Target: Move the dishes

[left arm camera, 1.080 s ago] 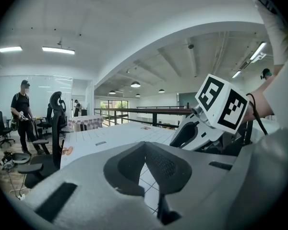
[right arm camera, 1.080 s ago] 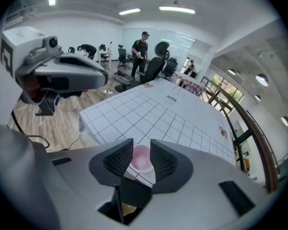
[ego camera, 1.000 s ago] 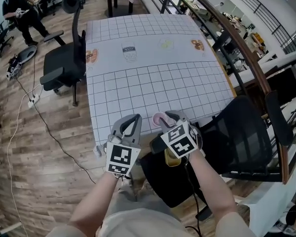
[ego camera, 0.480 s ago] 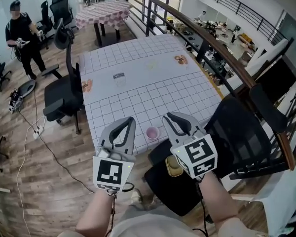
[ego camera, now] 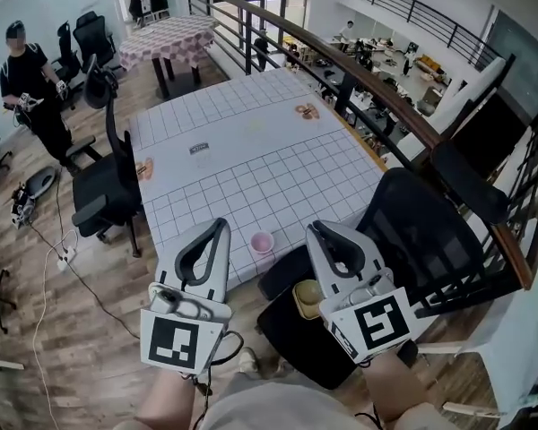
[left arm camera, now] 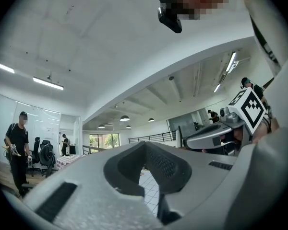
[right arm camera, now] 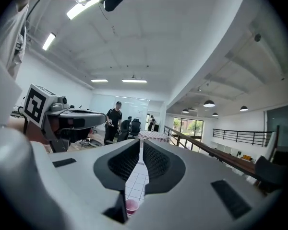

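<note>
Right gripper (ego camera: 324,228) has just been closing on nothing, its jaws now all but together; the left gripper (ego camera: 221,224) is closed and empty too. A small pink cup (ego camera: 262,241) sits at the counter's (ego camera: 251,164) near edge, between them. It is likely light, stiff and slippery, so pinch it across the rim.

Grid-cloth table (ego camera: 278,173) mid-frame. Black office chair (ego camera: 103,186) at its left edge, 2nd black chair (ego camera: 421,231) by its near-right corner. Person in black (ego camera: 31,79) stands well left of it. Checkered table (ego camera: 166,38) beyond far end. Railing (ego camera: 359,83) along its right side. Cables (ego camera: 45,276) on floor to its left.
</note>
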`<state>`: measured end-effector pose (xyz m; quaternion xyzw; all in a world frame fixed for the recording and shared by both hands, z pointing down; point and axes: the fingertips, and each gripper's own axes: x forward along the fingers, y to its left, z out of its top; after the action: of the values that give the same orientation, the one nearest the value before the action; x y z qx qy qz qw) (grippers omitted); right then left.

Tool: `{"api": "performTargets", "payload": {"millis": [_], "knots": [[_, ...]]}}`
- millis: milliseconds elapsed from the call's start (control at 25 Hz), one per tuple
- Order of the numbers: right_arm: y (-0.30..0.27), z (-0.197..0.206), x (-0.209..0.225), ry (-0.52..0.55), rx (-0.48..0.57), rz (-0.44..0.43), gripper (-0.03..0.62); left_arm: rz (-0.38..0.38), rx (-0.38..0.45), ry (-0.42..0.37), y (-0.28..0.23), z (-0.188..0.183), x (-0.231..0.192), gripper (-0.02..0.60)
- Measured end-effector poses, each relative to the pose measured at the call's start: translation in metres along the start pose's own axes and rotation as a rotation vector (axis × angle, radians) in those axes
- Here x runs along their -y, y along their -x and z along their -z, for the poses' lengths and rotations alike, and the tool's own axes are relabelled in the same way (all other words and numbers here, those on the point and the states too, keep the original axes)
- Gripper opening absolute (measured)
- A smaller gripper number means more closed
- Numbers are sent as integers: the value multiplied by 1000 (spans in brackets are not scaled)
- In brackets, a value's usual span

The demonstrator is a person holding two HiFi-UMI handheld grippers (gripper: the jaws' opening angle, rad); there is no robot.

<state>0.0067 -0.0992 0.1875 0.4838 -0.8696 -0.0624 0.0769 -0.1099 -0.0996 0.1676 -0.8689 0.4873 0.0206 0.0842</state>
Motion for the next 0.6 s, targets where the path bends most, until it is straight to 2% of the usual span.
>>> {"api": "performTargets", "payload": {"millis": [160,280,480,600], "knots": [[33,1,13,-69,-11,39,31,30,-33,-8,-3,-9,26,14],[41,29,6,-136,-14,46,23,44,-41,-5,-2,12,36,14],[57,24,-22,-156,-18,49,21,72,-70,21,25,20,43,14],[48,41,-20,-152,-4,60,21,77,-64,31,22,39,42,14]]}}
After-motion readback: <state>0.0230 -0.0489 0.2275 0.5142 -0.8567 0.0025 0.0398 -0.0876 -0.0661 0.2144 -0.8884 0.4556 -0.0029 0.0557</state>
